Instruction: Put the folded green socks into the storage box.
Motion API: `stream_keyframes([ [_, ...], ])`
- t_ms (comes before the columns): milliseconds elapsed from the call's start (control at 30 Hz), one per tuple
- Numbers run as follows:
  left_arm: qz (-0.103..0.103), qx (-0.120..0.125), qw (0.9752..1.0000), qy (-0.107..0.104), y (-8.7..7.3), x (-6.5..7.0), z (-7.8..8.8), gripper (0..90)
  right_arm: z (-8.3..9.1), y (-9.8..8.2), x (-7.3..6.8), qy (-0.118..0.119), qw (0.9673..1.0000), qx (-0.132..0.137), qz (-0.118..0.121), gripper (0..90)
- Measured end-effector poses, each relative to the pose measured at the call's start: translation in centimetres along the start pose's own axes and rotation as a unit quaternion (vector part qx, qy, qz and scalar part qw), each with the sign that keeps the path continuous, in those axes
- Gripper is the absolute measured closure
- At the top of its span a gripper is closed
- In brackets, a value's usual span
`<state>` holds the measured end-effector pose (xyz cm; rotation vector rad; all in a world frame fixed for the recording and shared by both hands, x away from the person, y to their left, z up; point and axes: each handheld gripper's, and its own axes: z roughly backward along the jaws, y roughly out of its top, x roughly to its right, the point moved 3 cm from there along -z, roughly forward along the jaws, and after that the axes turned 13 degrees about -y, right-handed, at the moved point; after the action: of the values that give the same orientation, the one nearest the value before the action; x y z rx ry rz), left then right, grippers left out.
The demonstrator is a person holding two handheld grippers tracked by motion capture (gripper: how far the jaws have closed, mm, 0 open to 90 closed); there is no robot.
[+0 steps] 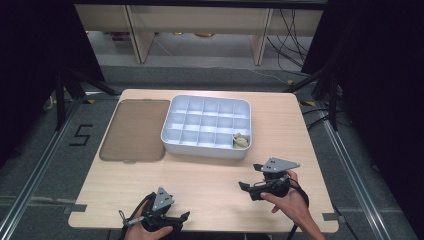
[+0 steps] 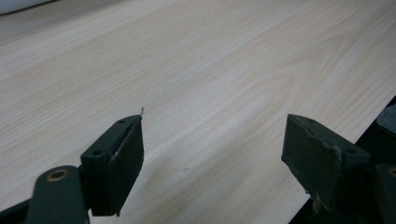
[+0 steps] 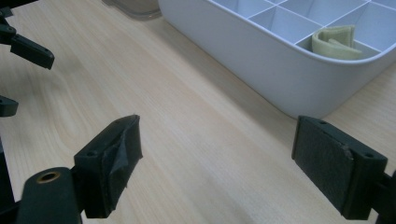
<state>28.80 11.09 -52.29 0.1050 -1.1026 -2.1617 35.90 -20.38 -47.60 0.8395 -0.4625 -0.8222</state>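
A white tray [image 1: 200, 150] divided into several compartments stands at the middle back of the wooden table [image 1: 210, 185]. A pale yellow-green folded piece [image 1: 240, 141] lies in its near right corner compartment, also seen in the right gripper view as the folded piece [image 3: 334, 42]. My right gripper [image 1: 248, 176] is held in front of the tray, pointing left, open with nothing between its jaws. In its own view the right gripper [image 3: 217, 135] hovers over bare wood beside the tray wall [image 3: 261, 65]. My left gripper [image 1: 182, 220] rests near the front edge, open and empty; the left gripper [image 2: 212, 135] faces bare tabletop.
A flat brown lid [image 1: 134, 129] lies to the left of the tray. The table's front edge runs just behind both hands. Dark floor, rails and table legs surround the table.
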Motion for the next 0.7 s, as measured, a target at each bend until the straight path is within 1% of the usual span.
stream_keyframes([
  [33,0.0,0.0,1.0,0.0,0.0,0.0,0.0,20.3,-0.2,-0.1,0.2,0.001,0.9999,0.009,0.012,16.5],
  [67,0.0,0.0,1.0,0.0,0.0,0.0,0.0,20.3,-0.2,-0.2,0.1,0.002,0.9999,0.006,0.012,16.5],
  [100,0.0,0.0,1.0,0.0,0.0,0.0,0.0,20.3,-0.2,-0.4,0.1,-0.003,0.9999,0.008,0.013,16.5],
  [133,-0.006,-0.007,0.9999,-0.005,0.0,0.0,0.1,20.3,-0.2,-0.6,0.0,0.0,0.9999,0.005,0.015,16.5],
  [167,-0.008,-0.01,0.9999,-0.005,0.0,0.0,0.2,20.3,-0.2,-0.7,0.0,-0.003,0.9998,0.009,0.019,16.5],
  [200,-0.006,-0.009,0.9999,-0.006,0.0,0.0,0.2,20.3,-0.2,-0.8,-0.1,0.006,0.9998,0.001,0.016,16.5],
  [233,-0.006,-0.009,0.9999,-0.006,0.0,0.0,0.2,20.2,-0.1,-1.0,-0.2,0.004,0.9998,0.002,0.017,16.5],
  [267,-0.005,-0.009,0.9999,-0.006,0.0,0.0,0.2,20.3,-0.1,-1.1,-0.2,0.008,0.9998,0.003,0.019,16.5],
  [300,-0.006,-0.009,0.9999,-0.006,0.0,0.0,0.2,20.3,-0.1,-1.2,-0.2,0.005,0.9998,0.004,0.017,16.5],
  [333,-0.006,-0.009,0.9999,-0.006,0.0,0.0,0.2,20.3,0.1,-1.3,-0.3,0.002,0.9999,-0.002,0.011,16.5],
  [400,-0.008,-0.011,0.9999,-0.005,0.0,0.0,0.2,20.3,0.2,-1.5,-0.4,0.001,0.9999,0.002,0.015,16.5],
  [433,-0.01,-0.013,0.9999,-0.005,0.0,0.0,0.2,20.3,0.3,-1.7,-0.5,0.001,0.9999,-0.001,0.011,16.6],
  [467,-0.009,-0.012,0.9999,-0.005,0.0,0.0,0.2,20.3,0.3,-1.8,-0.5,0.001,0.9999,0.003,0.016,16.6],
  [500,-0.009,-0.012,0.9999,-0.005,0.0,0.0,0.2,20.3,0.4,-2.0,-0.7,0.003,1.0,-0.004,0.007,16.6],
  [533,-0.009,-0.012,0.9999,-0.005,0.0,0.0,0.2,20.2,0.4,-2.1,-0.6,0.003,0.9999,0.002,0.015,16.6],
  [567,-0.01,-0.013,0.9999,-0.005,0.0,0.0,0.2,20.3,0.5,-2.2,-0.7,0.007,0.9998,0.002,0.017,16.5],
  [600,-0.011,-0.015,0.9998,-0.004,0.0,0.0,0.2,20.3,0.6,-2.3,-0.7,0.004,0.9999,0.002,0.015,16.4],
  [633,-0.001,-0.001,1.0,0.001,0.0,0.0,0.0,20.3,0.6,-2.4,-0.8,0.003,0.9998,0.001,0.02,16.3],
  [667,0.0,-0.001,1.0,0.0,0.0,0.0,0.0,20.3,0.7,-2.6,-0.8,0.003,0.9998,0.0,0.022,16.2],
  [700,0.0,0.0,1.0,-0.001,0.0,0.0,-0.1,20.2,0.8,-2.7,-0.9,0.006,0.9998,-0.002,0.019,16.2],
])
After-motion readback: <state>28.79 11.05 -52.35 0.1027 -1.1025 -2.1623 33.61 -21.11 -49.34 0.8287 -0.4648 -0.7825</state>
